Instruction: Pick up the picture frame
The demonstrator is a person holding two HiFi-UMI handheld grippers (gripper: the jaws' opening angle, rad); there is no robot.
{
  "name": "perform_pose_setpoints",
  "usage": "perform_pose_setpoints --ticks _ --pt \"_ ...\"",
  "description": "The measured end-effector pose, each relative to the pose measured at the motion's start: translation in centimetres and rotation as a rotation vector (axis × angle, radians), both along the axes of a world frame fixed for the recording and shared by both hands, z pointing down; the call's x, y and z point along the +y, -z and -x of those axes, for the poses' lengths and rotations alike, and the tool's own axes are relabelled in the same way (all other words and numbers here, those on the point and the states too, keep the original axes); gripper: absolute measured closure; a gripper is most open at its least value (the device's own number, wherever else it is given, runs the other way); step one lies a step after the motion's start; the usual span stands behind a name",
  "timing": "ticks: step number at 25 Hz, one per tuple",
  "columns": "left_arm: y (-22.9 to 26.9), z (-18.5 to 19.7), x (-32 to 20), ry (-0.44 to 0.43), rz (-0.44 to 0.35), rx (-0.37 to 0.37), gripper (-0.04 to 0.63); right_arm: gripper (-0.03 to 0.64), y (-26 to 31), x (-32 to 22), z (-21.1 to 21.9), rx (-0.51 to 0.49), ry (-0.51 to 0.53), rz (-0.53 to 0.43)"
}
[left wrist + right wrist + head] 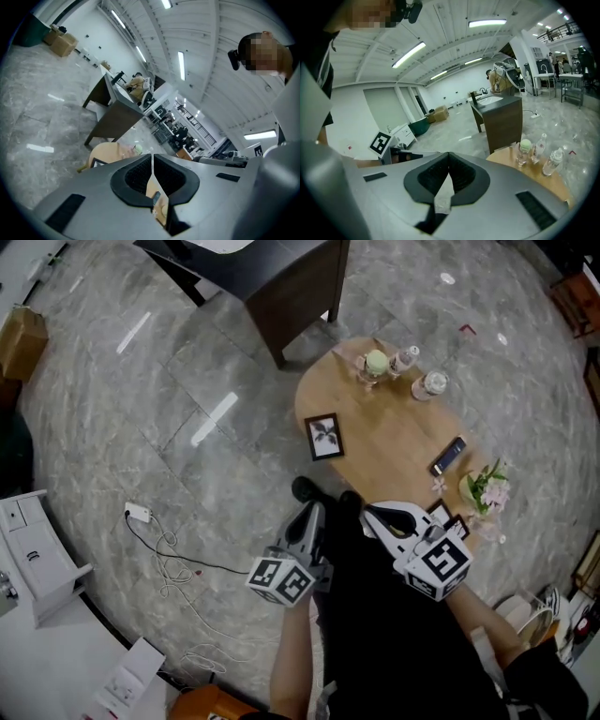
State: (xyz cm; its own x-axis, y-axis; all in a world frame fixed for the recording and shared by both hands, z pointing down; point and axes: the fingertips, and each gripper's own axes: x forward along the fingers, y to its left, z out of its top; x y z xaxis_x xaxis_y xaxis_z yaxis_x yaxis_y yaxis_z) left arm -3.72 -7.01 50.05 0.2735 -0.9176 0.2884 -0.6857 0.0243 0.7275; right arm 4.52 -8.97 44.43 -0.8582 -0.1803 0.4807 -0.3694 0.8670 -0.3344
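The picture frame (324,437) is seen lying flat on the pale wooden oval counter (394,442), near its left edge in the head view. A dark border is shown around a light print of a plant. The frame is touched by neither gripper.

The left gripper (313,514) is held close to the counter's near end in the head view, with its marker cube (281,579) turned up toward the camera. In the left gripper view its fingers (136,177) are shown pressed together at the tips, and nothing is caught between them. The right gripper (373,512) is held just beside the left one, at the counter's near edge. Its fingers (465,177) are likewise seen closed tip to tip and empty in the right gripper view. Both grippers are kept well apart from the picture frame, which lies beyond them toward the middle of the counter.

At the counter's far end a glass (373,371) with a green ball (376,361) on top is set, and two clear bottles (430,384) are placed just beside it. A dark slab (447,455) is laid toward the right side, and pink flowers (488,487) are seen near the right edge. A dark desk (281,287) is seen beyond the counter. On the grey marbled floor (141,409) to the left, a white plug (138,513) with a thin trailing cable (173,563) is laid out.
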Motion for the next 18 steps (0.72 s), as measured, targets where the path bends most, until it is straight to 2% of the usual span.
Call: perform_pose_setpoints --ticks 7,13,18 --pt "-8.7 1.3 -2.2 -0.033 0.036 0.037 0.58 0.607 -3.6 -1.5 0.7 0.034 -0.009 0.029" --pt "-15.7 1.4 -3.4 -0.043 0.059 0.145 0.58 0.607 -6.4 -2.9 1.6 0.054 -0.028 0.029" --pt "-21.3 1.0 -4.0 -0.043 0.092 0.228 0.553 0.607 -9.3 -2.9 2.5 0.076 0.056 -0.004"
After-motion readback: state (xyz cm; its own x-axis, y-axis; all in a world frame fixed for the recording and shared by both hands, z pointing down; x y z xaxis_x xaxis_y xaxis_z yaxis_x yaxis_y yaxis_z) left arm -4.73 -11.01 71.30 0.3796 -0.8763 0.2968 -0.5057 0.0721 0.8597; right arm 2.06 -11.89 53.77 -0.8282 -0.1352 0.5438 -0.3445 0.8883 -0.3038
